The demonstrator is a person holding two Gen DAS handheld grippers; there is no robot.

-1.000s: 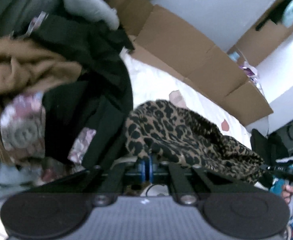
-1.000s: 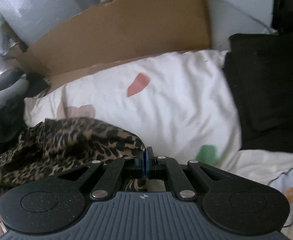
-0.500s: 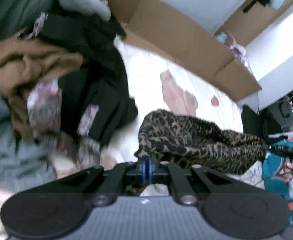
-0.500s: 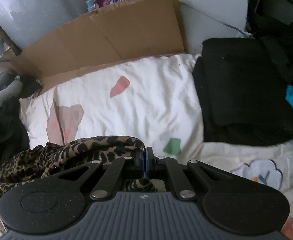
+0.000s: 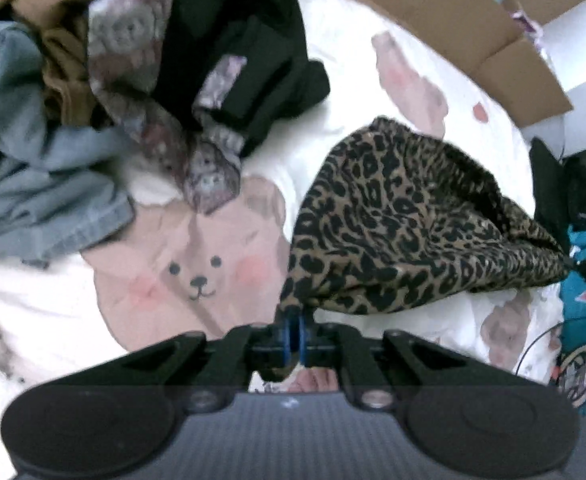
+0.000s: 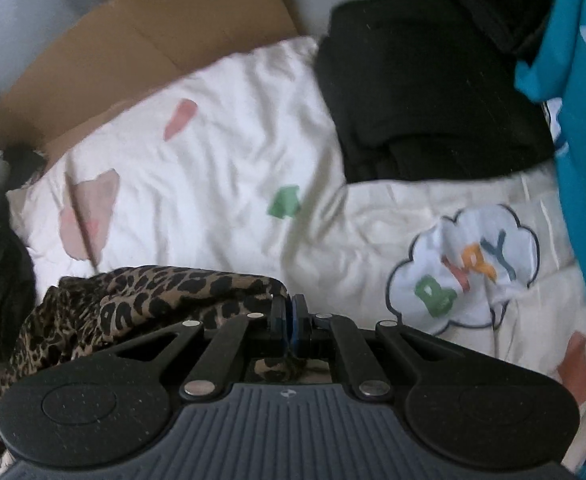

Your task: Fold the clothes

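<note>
We are holding the leopard-print garment (image 5: 405, 220) by two corners so that it is hanging stretched between our fingers, which we judge is meant to spread it before laying it flat on the bed for folding. On our left, the left gripper (image 5: 293, 334) is pinching one corner between its blue pads, though its fingers are beginning to part, with cloth between them. Ahead and to the left of those fingers, a heap of unfolded clothes (image 5: 105, 92) is waiting. On our right, the right gripper (image 6: 289, 326) is clamping the other corner, fingers fully closed on the fabric. Beyond these fingers the bedsheet (image 6: 221, 168), white with cartoon prints, is lying rumpled; a folded black garment (image 6: 413, 92) is sitting further right, and flattened cardboard (image 6: 153, 44) is leaning along the wall.
</note>
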